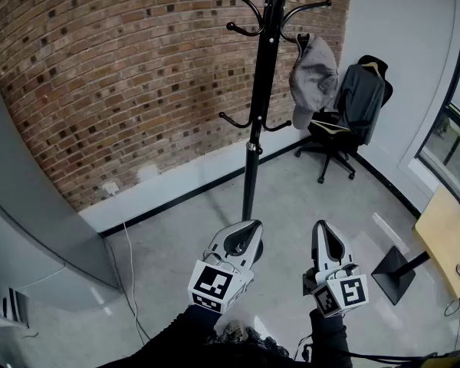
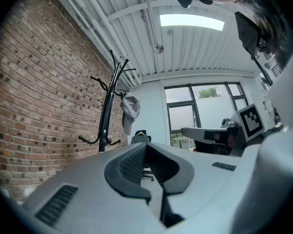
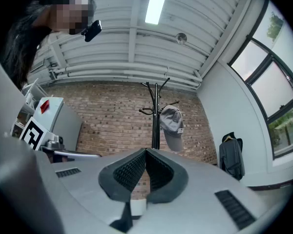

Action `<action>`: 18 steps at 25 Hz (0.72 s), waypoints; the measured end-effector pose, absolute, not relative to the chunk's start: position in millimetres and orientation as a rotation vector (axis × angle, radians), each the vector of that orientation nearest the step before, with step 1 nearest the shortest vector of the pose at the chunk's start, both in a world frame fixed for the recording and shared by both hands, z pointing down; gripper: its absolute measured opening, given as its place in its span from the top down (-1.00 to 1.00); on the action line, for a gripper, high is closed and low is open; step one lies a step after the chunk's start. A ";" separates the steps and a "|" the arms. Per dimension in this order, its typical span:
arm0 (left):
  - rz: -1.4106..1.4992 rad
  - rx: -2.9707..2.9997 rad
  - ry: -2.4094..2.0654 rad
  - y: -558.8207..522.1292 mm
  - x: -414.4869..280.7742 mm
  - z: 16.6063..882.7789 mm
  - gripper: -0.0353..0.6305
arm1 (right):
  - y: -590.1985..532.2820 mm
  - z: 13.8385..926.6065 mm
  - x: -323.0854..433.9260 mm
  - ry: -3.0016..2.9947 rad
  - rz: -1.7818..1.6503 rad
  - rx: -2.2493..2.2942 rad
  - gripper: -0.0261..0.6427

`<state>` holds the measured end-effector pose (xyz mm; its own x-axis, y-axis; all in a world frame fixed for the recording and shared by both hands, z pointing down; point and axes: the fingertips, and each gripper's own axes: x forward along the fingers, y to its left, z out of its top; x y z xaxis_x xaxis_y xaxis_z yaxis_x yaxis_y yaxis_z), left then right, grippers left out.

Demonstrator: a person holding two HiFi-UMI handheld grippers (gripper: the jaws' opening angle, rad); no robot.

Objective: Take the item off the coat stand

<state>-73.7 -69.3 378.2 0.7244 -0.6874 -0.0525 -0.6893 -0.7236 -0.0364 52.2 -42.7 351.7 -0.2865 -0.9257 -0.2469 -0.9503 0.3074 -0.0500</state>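
Note:
A grey cap [image 1: 313, 77] hangs from an upper right hook of the black coat stand [image 1: 254, 121], which rises in front of the brick wall. The cap [image 3: 173, 126] and the coat stand [image 3: 156, 116] appear far ahead in the right gripper view; the cap [image 2: 129, 110] and stand [image 2: 107, 116] also show small in the left gripper view. My left gripper [image 1: 251, 228] and right gripper [image 1: 323, 227] are held low and near my body, well short of the stand. Both are shut with nothing between their jaws.
A black office chair [image 1: 345, 125] with a dark jacket [image 1: 362, 94] draped on it stands in the right corner, behind the stand. A wooden desk [image 1: 445, 236] on a black foot sits at right. A grey cabinet [image 1: 31, 228] fills the left. A cable [image 1: 126, 274] runs along the floor.

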 end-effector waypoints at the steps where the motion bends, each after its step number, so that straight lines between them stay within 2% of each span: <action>1: 0.050 -2.873 1.133 -71.6 -71.4 378.8 0.87 | -45.8 349.5 52.4 2.337 0.162 -1.714 0.89; 18: 0.048 -2.913 1.082 -120.9 -35.1 388.1 0.87 | -88.1 352.1 85.6 2.316 0.164 -1.755 0.89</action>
